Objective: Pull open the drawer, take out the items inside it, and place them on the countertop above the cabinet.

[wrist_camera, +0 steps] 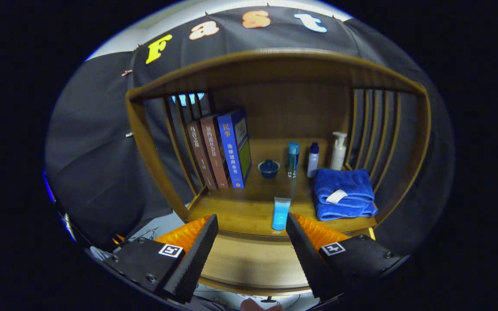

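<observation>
Claw: the claw [252, 242] hangs wide open with nothing between its fingers; it looks slightly down on the cabinet's front, the fingers [197, 255] straddling the wooden panel below the table edge

Drawer: the wooden panel [249, 263] between the fingers is probably the drawer front or the drawer's bare floor (the fisheye bends it too much to be sure); no handle shows clearly; I cannot tell whether it is pulled out, nor see any items in it

Table: the cabinet's wooden table [249, 207] lies just beyond the fingertips, under a curved wooden frame [275, 58] with slatted sides

Blue tube: a blue tube [281, 213] lies at the table's front edge, just ahead of the fingers; so near the lip, it may well be an item taken out of the drawer and set down at first reach

Towel: a folded blue towel [344, 194] fills the right front corner, touching the slats

Back row: three books [221, 149] lean upright against the left slats, kept from toppling; a small lidded bowl [269, 168], a teal bottle [292, 159], a small white bottle [313, 160] and a pump bottle [339, 150] stand well back

Open room: the bare strip between books and tube is the free landing spot; the frame's top rail and side slats limit entry to the front

Judgement: the claw's wide stance suits a return to the drawer
</observation>
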